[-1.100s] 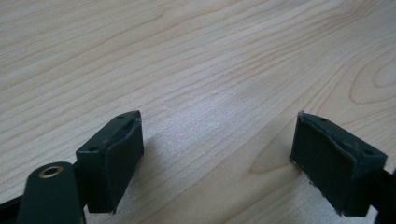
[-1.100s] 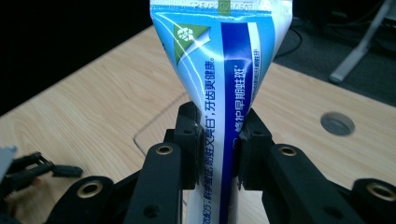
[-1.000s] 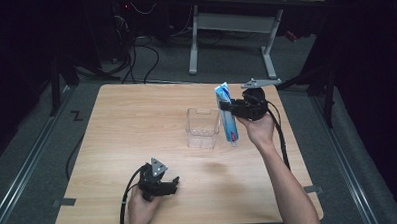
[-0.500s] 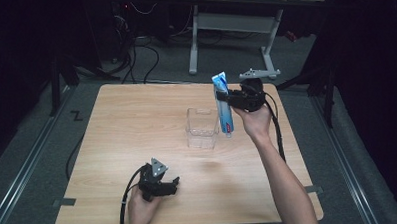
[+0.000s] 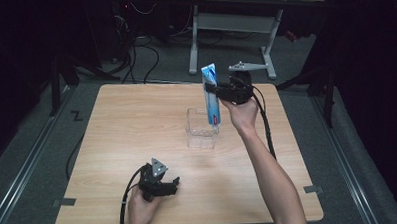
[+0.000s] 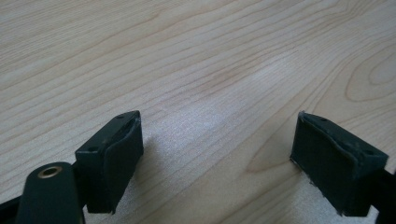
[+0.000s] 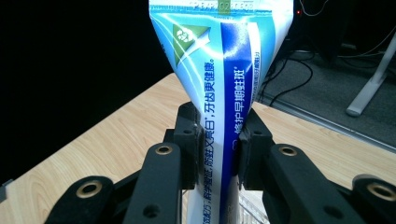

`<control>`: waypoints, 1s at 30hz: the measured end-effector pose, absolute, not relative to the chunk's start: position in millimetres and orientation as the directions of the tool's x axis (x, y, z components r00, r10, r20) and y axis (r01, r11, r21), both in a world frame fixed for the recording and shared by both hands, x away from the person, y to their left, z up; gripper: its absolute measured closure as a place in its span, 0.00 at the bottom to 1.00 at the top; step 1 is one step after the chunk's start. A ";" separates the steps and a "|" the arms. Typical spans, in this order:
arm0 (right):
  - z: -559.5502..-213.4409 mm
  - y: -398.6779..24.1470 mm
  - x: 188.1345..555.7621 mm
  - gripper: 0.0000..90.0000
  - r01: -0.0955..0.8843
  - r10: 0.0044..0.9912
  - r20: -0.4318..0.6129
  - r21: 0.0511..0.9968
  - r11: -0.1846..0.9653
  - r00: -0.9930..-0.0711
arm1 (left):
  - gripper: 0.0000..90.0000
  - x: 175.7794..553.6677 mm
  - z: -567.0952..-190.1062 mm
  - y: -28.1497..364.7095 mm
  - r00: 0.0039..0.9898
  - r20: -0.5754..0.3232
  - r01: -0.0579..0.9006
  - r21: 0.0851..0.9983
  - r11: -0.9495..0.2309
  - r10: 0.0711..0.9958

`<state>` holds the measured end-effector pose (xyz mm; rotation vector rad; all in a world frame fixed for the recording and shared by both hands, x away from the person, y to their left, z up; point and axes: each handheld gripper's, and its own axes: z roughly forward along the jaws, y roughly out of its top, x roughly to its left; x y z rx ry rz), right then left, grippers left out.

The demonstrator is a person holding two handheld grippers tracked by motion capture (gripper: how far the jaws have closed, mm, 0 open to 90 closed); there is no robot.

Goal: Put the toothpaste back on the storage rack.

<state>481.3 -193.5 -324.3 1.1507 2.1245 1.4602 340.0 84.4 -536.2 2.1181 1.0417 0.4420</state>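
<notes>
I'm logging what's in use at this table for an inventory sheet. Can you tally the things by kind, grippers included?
Toothpaste tube: 1, upright, clamped in the right gripper
Clear plastic container: 1, on the table
Handheld grippers: 2, the right gripper and the left gripper, which is open
Total: 4

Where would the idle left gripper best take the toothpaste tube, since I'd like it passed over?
Probably the flat crimped end of the toothpaste tube, from the side, across its thin faces. That end stands free above the right gripper, which pinches the middle; the cap end hangs by the clear box.
</notes>
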 end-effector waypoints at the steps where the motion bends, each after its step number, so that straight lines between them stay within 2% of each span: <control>1: -326.0 -191.2 482.9 0.82 0.436 0.761 0.171 0.886 0.159 -0.626 | 0.19 340.0 -536.2 84.4 0.614 -0.010 0.541 0.734 -0.411 0.789; 12: -351.0 -170.6 491.8 0.81 0.417 0.754 0.096 0.874 0.248 -0.650 | 0.19 339.8 -536.3 84.3 0.616 -0.011 0.539 0.735 -0.411 0.787; 30: -381.8 -171.5 491.8 0.81 0.443 0.759 0.086 0.852 0.280 -0.645 | 0.19 339.6 -536.3 84.4 0.619 -0.011 0.538 0.734 -0.414 0.786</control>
